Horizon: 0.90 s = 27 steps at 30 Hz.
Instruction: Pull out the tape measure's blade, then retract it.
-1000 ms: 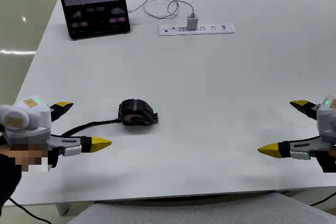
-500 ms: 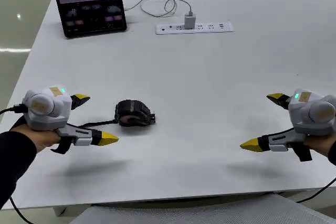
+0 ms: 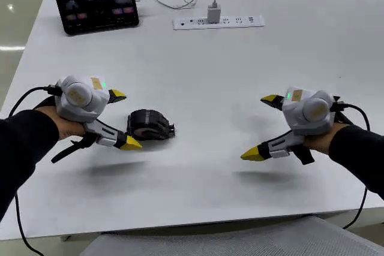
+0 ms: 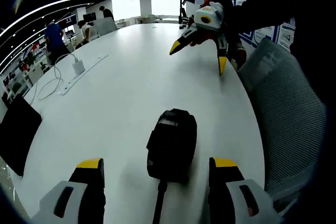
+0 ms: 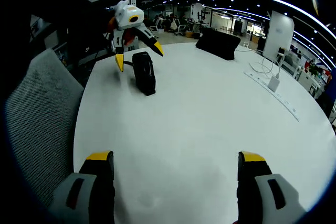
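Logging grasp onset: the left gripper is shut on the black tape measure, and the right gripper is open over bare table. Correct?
No: the left gripper is open, not shut on the tape measure; the left gripper view shows a gap on each side. The right gripper is indeed open over bare table.

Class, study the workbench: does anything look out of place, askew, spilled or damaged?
Nothing stands out. The tape measure sits on the table, no blade drawn out, just ahead of the open left gripper. The tablet and power strip lie tidy at the far side.
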Available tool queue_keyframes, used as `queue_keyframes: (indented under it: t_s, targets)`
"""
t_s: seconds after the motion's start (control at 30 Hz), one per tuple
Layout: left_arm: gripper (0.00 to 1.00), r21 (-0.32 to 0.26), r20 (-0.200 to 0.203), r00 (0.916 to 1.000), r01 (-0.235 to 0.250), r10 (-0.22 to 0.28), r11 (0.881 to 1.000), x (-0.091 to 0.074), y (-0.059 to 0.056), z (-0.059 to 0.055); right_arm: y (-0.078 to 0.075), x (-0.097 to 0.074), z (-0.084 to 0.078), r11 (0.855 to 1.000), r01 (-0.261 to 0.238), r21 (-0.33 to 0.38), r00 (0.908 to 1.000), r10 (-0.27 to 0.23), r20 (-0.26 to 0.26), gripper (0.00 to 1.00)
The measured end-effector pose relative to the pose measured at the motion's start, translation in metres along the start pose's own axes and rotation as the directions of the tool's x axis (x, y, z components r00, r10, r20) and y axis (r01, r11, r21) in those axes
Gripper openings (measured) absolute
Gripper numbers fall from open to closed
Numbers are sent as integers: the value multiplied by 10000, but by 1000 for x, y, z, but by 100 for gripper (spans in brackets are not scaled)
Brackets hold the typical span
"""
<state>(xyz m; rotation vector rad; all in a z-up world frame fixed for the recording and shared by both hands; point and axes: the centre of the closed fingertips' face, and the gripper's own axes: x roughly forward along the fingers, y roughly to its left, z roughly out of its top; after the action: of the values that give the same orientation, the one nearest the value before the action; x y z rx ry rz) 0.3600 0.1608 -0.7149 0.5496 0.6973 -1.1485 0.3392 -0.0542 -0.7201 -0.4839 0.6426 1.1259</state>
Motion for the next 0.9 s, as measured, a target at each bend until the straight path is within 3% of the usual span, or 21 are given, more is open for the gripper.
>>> queue_keyframes:
  t_s: [0.27, 0.5, 0.6, 0.63, 0.7, 0.9]
  targets:
    - [64, 800, -318, 9975, 654, -631, 9946, 12, -4, 8, 8, 29, 32, 9952, -677, -706, 9975, 690, 160, 85]
    - [46, 1038, -461, 9943, 1003, -960, 9895, 17, -11, 17, 17, 58, 56, 9842, -1316, -1183, 9909, 1339, 118, 78]
    - [37, 1259, -849, 9876, 1423, -1323, 9818, 18, -18, 13, 23, 69, 64, 9774, -1570, -1412, 9871, 1598, 86, 75]
    - [34, 1311, -1011, 9819, 1725, -1599, 9763, 19, -24, 12, 25, 73, 67, 9743, -1715, -1459, 9847, 1741, 57, 74]
    - [33, 1426, -1072, 9852, 1480, -1334, 9787, 19, -19, 12, 28, 81, 72, 9697, -1824, -1623, 9825, 1860, 73, 73]
    - [33, 1308, -994, 9852, 1518, -1394, 9797, 18, -18, 12, 35, 100, 76, 9558, -2271, -1867, 9735, 2283, -153, 59]
